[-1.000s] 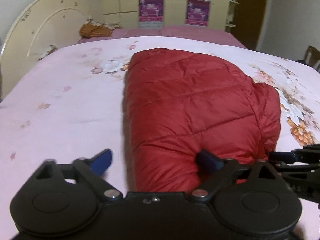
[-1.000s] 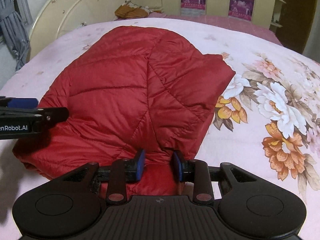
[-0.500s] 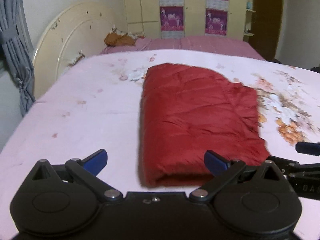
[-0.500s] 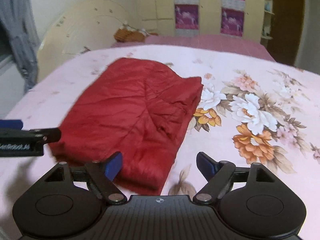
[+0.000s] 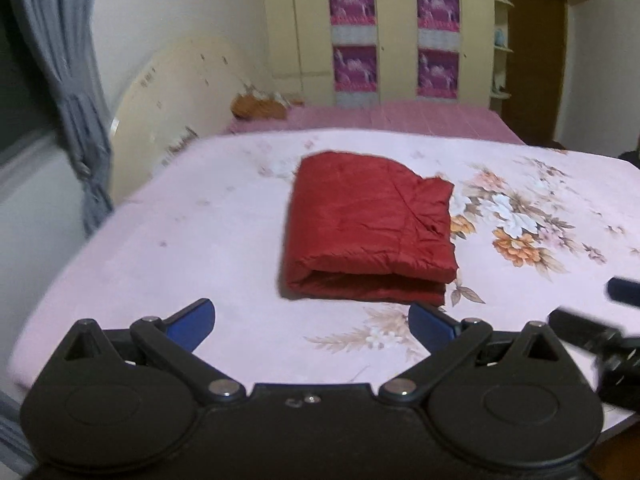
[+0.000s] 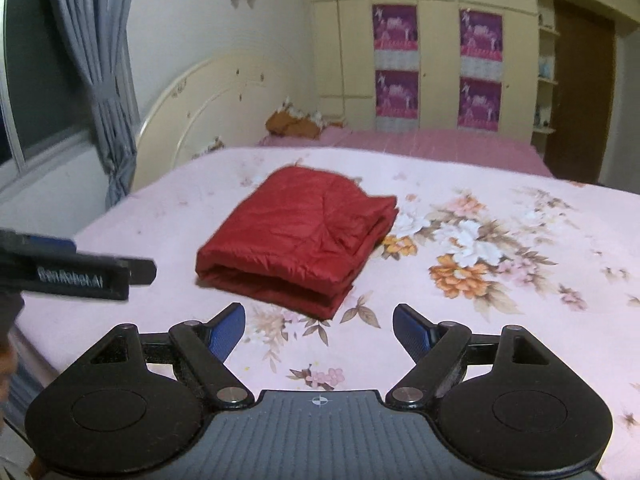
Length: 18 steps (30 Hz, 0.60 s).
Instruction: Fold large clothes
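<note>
Bedspread, pale pink with printed flowers [image 5: 224, 248], fills most of both my views, cream curved headboard [image 6: 208, 96] at its far left and grey tied curtain [image 6: 100, 92] by the window. Folded red quilted puffer jacket [image 5: 368, 224] lies flat on the spread, mid-bed, a compact rectangle with the open layered edge facing me; nothing touches it.

My left gripper [image 5: 312, 320] is angled downward over the near edge of the bed, blue pads spread wide, only bare bedspread between them, jacket just beyond the tips. My right gripper [image 6: 319, 328] is tilted down the same way, jaws wide apart and empty; jacket sits ahead and slightly left of its fingers, clear of them. Each view catches the other gripper at the side, both held near the front of the bed, side by side. Left view is motion-blurred, right one less so.

Versus a second ago: right jaws were pinched on the jacket's near hem then, they have just been opening and now hold nothing. Left jaws were already wide, one pad against the jacket; now clear of it. Both grippers have pulled back and up, so the jacket looks much smaller and farther off, and more of the room shows. Jacket itself unchanged in fold.
</note>
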Each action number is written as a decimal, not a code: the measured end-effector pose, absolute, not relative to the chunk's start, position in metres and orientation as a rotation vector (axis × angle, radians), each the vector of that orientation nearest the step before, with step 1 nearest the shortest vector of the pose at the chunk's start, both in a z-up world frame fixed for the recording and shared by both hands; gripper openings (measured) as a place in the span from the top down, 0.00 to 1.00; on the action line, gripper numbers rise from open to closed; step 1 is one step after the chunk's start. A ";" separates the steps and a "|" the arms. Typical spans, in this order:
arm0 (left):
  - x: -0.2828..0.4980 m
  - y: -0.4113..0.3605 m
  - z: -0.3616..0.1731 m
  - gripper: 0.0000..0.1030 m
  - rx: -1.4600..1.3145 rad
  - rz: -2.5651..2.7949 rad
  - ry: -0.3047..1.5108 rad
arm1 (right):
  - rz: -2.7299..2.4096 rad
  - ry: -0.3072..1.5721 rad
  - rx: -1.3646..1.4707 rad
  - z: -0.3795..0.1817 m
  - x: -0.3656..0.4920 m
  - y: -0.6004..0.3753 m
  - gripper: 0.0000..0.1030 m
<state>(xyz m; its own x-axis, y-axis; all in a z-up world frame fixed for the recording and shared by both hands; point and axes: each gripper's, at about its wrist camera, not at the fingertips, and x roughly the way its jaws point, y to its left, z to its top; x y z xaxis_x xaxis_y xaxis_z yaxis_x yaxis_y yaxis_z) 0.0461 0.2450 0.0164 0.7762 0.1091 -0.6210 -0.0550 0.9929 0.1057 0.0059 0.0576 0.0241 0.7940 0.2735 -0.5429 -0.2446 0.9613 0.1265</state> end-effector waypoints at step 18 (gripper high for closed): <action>0.005 0.238 0.025 0.00 0.049 0.085 0.673 | 0.227 0.482 0.095 0.051 -0.046 0.040 0.04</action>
<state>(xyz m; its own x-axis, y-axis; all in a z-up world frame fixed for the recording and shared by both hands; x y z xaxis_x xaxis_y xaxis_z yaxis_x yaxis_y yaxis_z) 0.0046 0.2378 0.0254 0.7788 0.0942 -0.6202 -0.0622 0.9954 0.0731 -0.0455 0.0403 0.0514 0.8615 0.2381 -0.4485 -0.1935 0.9705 0.1436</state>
